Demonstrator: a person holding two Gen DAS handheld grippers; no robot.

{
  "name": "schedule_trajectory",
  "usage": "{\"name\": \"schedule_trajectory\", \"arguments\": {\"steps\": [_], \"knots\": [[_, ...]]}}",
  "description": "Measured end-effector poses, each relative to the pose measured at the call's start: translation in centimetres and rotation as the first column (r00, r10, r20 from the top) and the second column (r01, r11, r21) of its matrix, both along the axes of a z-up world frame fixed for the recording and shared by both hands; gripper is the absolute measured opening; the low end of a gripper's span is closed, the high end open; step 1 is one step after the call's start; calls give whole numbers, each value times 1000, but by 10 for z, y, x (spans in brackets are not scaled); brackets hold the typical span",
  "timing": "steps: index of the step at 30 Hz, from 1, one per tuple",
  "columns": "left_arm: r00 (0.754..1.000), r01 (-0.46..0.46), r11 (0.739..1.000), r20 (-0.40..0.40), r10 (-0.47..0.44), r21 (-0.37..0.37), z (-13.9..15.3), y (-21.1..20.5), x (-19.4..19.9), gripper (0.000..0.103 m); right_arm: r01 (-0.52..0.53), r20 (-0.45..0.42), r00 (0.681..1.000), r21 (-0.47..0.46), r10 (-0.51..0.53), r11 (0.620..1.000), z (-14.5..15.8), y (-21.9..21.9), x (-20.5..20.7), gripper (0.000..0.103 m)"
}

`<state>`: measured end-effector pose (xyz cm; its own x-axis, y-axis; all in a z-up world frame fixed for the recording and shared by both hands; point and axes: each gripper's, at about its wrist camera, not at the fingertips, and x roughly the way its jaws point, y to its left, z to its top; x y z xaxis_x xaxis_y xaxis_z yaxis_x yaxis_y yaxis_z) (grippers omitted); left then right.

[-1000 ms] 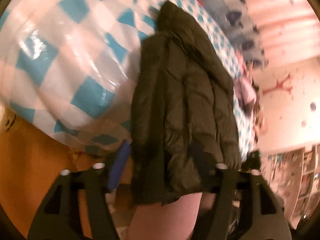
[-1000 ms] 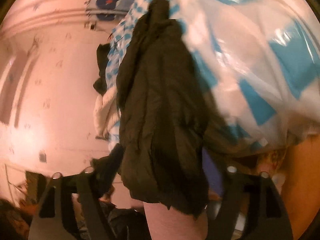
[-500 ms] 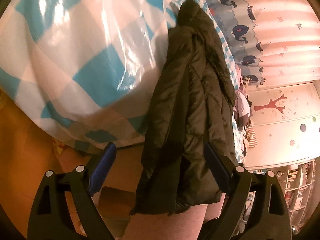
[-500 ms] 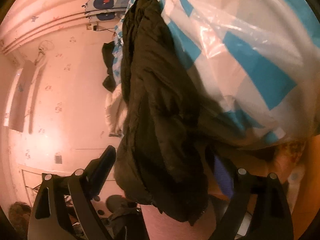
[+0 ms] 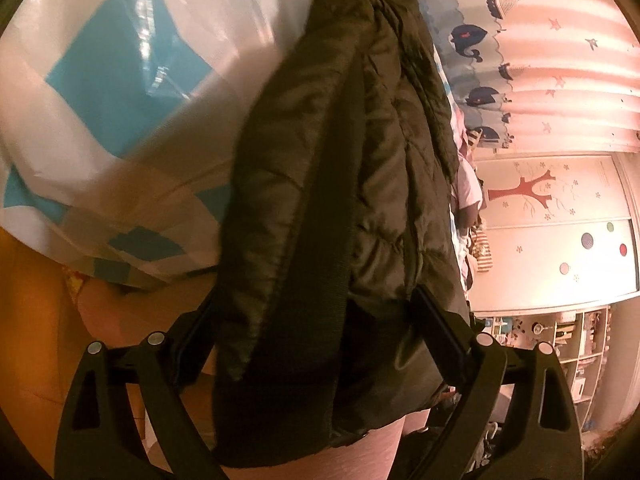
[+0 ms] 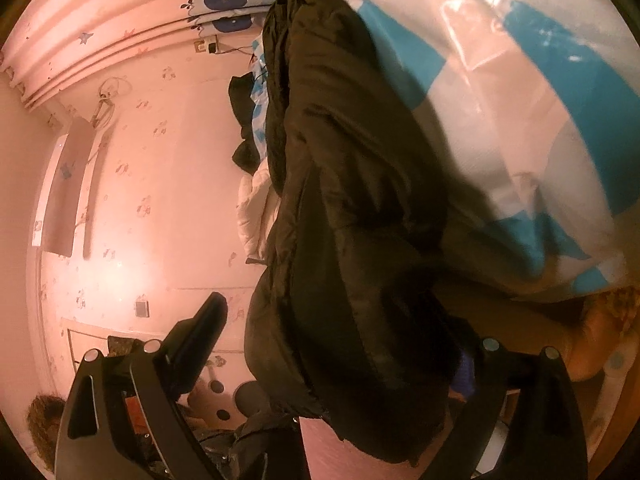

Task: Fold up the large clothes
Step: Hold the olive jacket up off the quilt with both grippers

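Puffer fabric fills both views: the dark olive quilted jacket (image 5: 352, 200) lies folded into a long narrow bundle on the blue-and-white checked bed cover under clear plastic sheeting (image 5: 120, 92), its near end hanging past the bed edge toward you and resting over a bare leg (image 5: 380, 452).

Your left gripper (image 5: 320, 344) is spreading its jaws; the jacket's hem sits between the fingers, but the right finger (image 5: 440, 332) looks clear of the cloth, so nothing is pinched there. Your right gripper (image 6: 340, 344) is widening too, with the same jacket (image 6: 352, 240) in the gap and the left finger (image 6: 200, 328) standing well off it in open air. Released on both sides, then.

Judging by the sheen and the puffy stitched channels, this will be light, soft and springy: it should compress under the pads and then puff back, so folds may creep open. The shell looks slick, and that plastic sheeting under it will likely let the whole bundle slide.

Take hold at the dark ribbed band and hem at the near end, where layers are thick and seamed; grab all layers, not just the top skin. Avoid pinching mid-panel, where the filling just squashes and slips.
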<state>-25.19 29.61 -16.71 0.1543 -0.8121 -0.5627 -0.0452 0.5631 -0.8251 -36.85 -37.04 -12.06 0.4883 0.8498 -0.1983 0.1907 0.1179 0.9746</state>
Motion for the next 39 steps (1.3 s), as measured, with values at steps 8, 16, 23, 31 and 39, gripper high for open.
{"name": "schedule_trajectory", "arguments": {"steps": [8,16,23,31,39], "knots": [[1000,6,1000,-2,-6,15,6,-11,-1,88,-18,-27,999,-11,18,1000,-16,-2,-3,91],[1000,-16,1000,-21,16,6,0,-4,1,88,-12,15,1000,107,11,994,-35,1,-9,96],[1000,8,999,-13,-8,39,6,-15,1,87,-79,130,989,28,74,997,-11,19,-3,41],[999,17,982,28,-23,189,42,-33,-5,13,-1,239,971,-94,24,996,45,24,-12,16],[974,84,983,194,-115,165,125,-28,-30,7,-20,378,924,-114,62,993,112,33,-35,16]]}}
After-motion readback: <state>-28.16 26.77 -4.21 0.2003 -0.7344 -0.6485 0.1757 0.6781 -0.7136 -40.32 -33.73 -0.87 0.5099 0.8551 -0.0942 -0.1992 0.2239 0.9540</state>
